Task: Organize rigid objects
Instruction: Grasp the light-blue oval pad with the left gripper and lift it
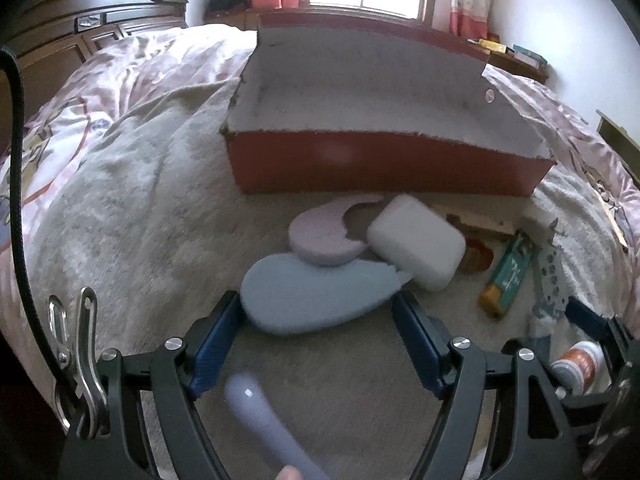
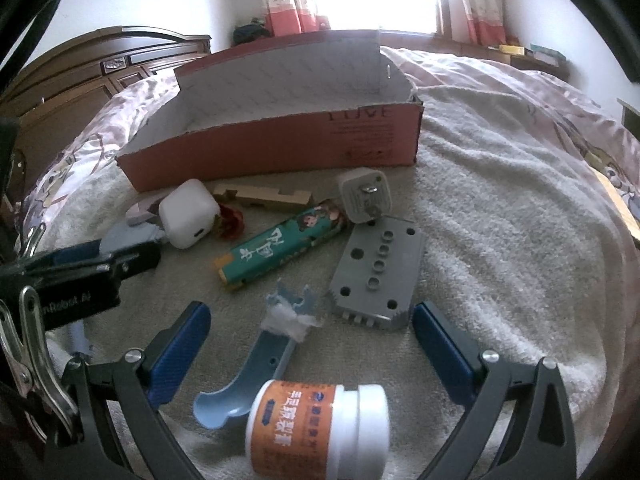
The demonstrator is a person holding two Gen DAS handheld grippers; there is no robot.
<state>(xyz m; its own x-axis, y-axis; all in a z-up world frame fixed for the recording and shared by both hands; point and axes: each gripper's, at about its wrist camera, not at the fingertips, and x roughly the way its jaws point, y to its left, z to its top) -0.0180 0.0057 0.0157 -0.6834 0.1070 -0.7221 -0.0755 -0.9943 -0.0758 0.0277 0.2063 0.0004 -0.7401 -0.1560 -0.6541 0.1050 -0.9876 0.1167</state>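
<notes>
An open red cardboard box (image 1: 384, 168) with a white inside stands on the towel-covered bed. In front of it lie a lilac crescent piece (image 1: 320, 236), a white case (image 1: 416, 240) and a light blue teardrop piece (image 1: 316, 296). My left gripper (image 1: 318, 308) is open, its blue fingertips either side of the teardrop piece's near edge. My right gripper (image 2: 312, 312) is open over a blue scoop-shaped tool (image 2: 264, 364) and a white bottle with an orange label (image 2: 320, 428), which lies on its side. A grey plate with holes (image 2: 376, 276) sits just beyond its right finger.
A green oblong box (image 2: 280, 248), white charger plug (image 2: 364, 196), wooden piece (image 2: 264, 198) and small red object (image 2: 230, 220) lie near the box front. A blurred lavender handle (image 1: 256, 420) shows under the left gripper. Dark wooden headboard (image 2: 100, 64) at the left, window behind.
</notes>
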